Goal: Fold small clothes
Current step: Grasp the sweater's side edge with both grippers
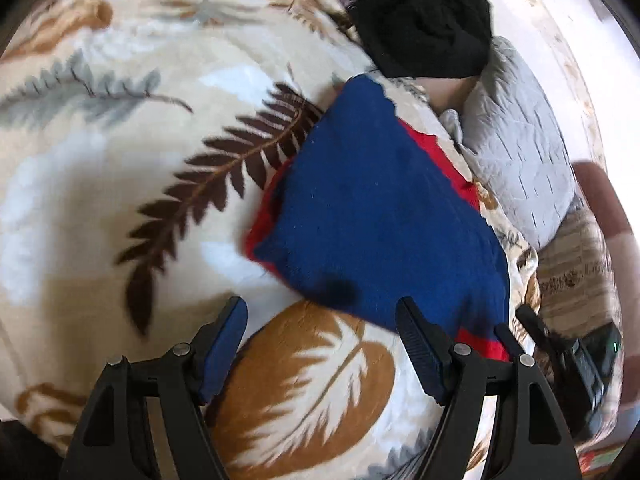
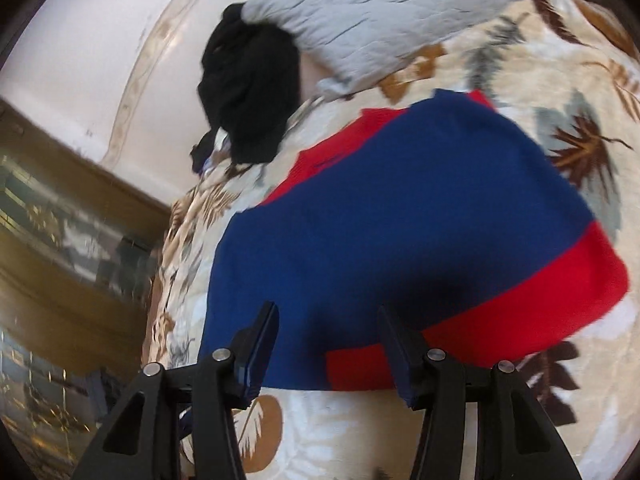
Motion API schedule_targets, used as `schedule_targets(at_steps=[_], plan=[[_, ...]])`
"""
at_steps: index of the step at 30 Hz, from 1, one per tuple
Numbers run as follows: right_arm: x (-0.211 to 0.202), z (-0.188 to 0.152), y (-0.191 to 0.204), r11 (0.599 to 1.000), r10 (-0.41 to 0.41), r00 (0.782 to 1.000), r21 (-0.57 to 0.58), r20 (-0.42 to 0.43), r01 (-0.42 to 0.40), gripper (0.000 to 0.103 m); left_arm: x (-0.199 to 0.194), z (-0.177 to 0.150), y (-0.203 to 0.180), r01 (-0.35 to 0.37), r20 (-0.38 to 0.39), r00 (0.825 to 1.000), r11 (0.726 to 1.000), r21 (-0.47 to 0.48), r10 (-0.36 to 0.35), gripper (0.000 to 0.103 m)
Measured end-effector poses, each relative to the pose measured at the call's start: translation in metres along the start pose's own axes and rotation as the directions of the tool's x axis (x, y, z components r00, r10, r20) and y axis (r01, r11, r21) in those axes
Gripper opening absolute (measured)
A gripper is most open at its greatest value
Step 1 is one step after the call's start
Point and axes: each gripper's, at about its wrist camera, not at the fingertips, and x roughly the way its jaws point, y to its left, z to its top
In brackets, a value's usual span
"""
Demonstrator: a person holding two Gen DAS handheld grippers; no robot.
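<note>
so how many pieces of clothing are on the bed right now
2. A blue and red garment lies flat on the leaf-print blanket just ahead of both grippers. A black bundle sits farther back against the grey pillow; it may hold more than one piece.

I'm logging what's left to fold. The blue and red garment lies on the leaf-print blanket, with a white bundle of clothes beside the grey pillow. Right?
Not quite: the bundle of clothes is black, not white, as the right wrist view shows. The blue and red garment does lie on the leaf-print blanket, near the grey pillow.
</note>
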Motion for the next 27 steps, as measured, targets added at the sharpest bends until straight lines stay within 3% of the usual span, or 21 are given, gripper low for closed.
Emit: schedule_targets(at_steps=[7,9,11,12,15,17,20,22,27], plan=[[0.000,0.004,0.000,1.000,-0.008,1.000,-0.006,0.024,0.008,0.055,0.017,0.016,-0.007,0.049,0.104,0.994,0.996,-0.072,-0.042,0.076],[0.001,0.005,-0.003,1.000,-0.013,1.000,-0.007,0.026,0.013,0.055,0.024,0.018,-0.012,0.048,0.099,0.994,0.997,-0.058,-0.042,0.038],[0.004,0.007,-0.005,1.000,-0.007,1.000,-0.021,0.024,0.007,0.051,0.025,0.019,-0.012,0.028,0.111,0.994,0.998,-0.054,-0.022,0.032],[0.004,0.008,-0.006,0.999,-0.012,0.999,-0.033,0.034,0.014,0.035,0.027,0.020,-0.012,0.031,0.119,0.993,0.998,-0.055,-0.024,0.028],[0.010,0.013,-0.016,0.993,-0.099,0.994,-0.059,0.042,0.101,0.031,0.031,0.021,-0.012,0.044,0.127,0.991,0.997,-0.063,-0.036,0.027],[0.025,0.015,-0.032,0.995,-0.102,0.994,-0.011,-0.041,0.102,0.031,0.033,0.022,-0.013,0.044,0.123,0.992,0.997,-0.058,-0.037,0.033],[0.023,0.018,-0.045,0.998,-0.048,0.997,0.035,-0.056,0.050,0.028,0.036,0.021,-0.018,0.030,0.127,0.992,0.999,-0.042,-0.024,0.034],[0.013,0.021,-0.050,0.998,-0.033,0.999,0.051,-0.038,0.035,0.028,0.034,0.022,-0.024,-0.004,0.129,0.992,1.000,-0.017,0.006,0.026],[-0.024,0.030,-0.071,0.994,-0.018,0.998,0.106,0.065,0.011,0.029,0.015,0.023,-0.054,-0.057,0.182,0.983,0.994,0.097,0.039,0.021]])
